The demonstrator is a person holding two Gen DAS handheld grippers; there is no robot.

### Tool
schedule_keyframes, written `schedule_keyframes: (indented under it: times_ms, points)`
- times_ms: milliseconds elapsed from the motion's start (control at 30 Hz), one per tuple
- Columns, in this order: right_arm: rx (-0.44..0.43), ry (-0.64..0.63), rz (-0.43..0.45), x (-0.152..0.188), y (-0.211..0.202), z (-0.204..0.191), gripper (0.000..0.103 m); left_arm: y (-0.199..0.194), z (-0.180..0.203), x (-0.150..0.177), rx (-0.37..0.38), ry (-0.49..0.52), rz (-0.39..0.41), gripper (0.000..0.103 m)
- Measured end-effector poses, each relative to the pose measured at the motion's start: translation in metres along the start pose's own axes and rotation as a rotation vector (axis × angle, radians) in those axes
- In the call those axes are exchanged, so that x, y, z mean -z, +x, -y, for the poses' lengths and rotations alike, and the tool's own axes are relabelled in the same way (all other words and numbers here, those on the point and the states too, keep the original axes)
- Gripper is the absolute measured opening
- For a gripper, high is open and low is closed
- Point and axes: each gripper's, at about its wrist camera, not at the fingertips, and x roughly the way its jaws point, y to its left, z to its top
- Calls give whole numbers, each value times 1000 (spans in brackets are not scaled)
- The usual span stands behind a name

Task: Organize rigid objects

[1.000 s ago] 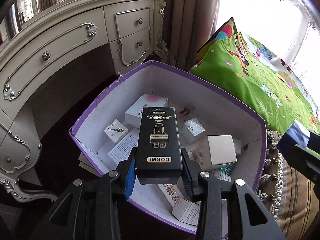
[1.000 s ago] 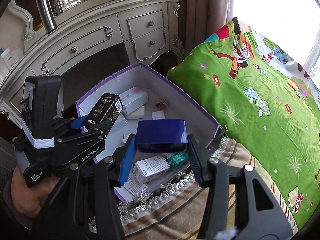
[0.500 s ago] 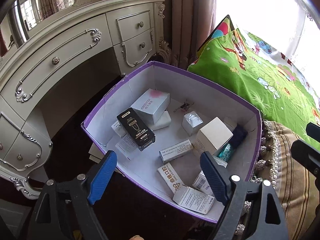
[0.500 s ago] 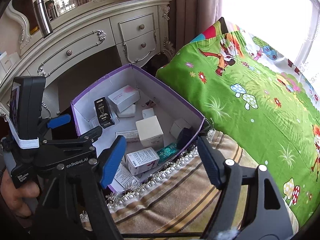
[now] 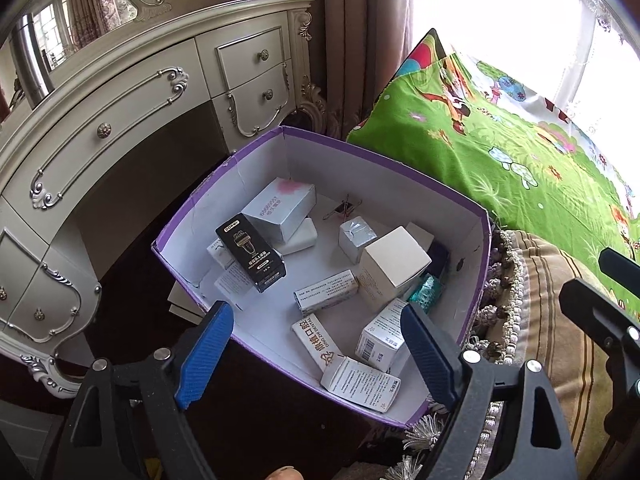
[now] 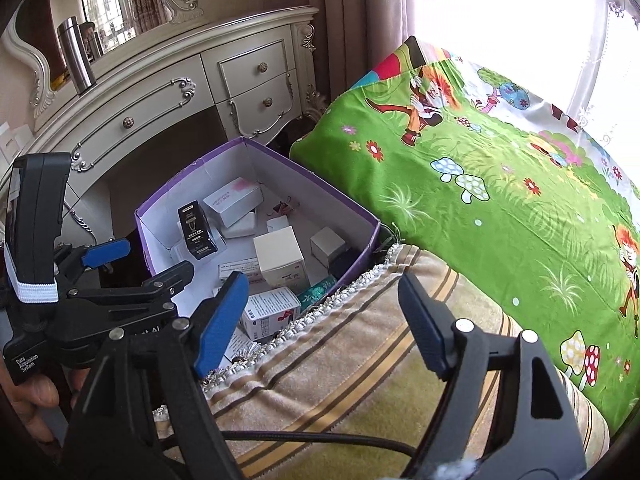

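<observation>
Purple-rimmed cardboard box (image 5: 478, 216), white inside, stands between a cream dresser (image 5: 120, 120) and a bed with a green cartoon quilt (image 5: 500, 152). Its right edge sits just beside a striped tan blanket (image 6: 360, 360) with a tasselled fringe.

Left gripper (image 5: 316, 354): released, blue pads spread wide, nothing between them. It hangs over the near rim of the box. Right gripper (image 6: 320, 320): also released and empty, jaws wide apart, held over the blanket, right of the box. In the right view the left gripper (image 6: 124, 264) shows at frame left, gripped by a hand (image 6: 36, 392).

Contents of the box:
- black carton (image 5: 250, 252) marked DORMI, lying tilted across smaller white packs near the left wall; also seen in the right view (image 6: 196, 230).
- silver-white carton (image 5: 280, 208) with a pink blot, behind the black one, touching it.
- plain white cube (image 5: 394, 268), upright, right of centre.
- small foil cube (image 5: 356, 238), behind the white cube.
- teal packet (image 5: 426, 288), wedged at the right wall beside a dark item; cannot tell what that item is.
- several flat printed packs (image 5: 326, 292) scattered along the near floor.

A steel flask (image 6: 76, 54) stands on the dresser top.
</observation>
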Motion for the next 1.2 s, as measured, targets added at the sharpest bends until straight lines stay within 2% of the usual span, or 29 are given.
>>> schedule_keyframes:
  times_ms: [1200]
  points:
    - [-5, -21, -30, 1, 7, -6, 80, 9, -2, 1, -5, -9, -30, 87]
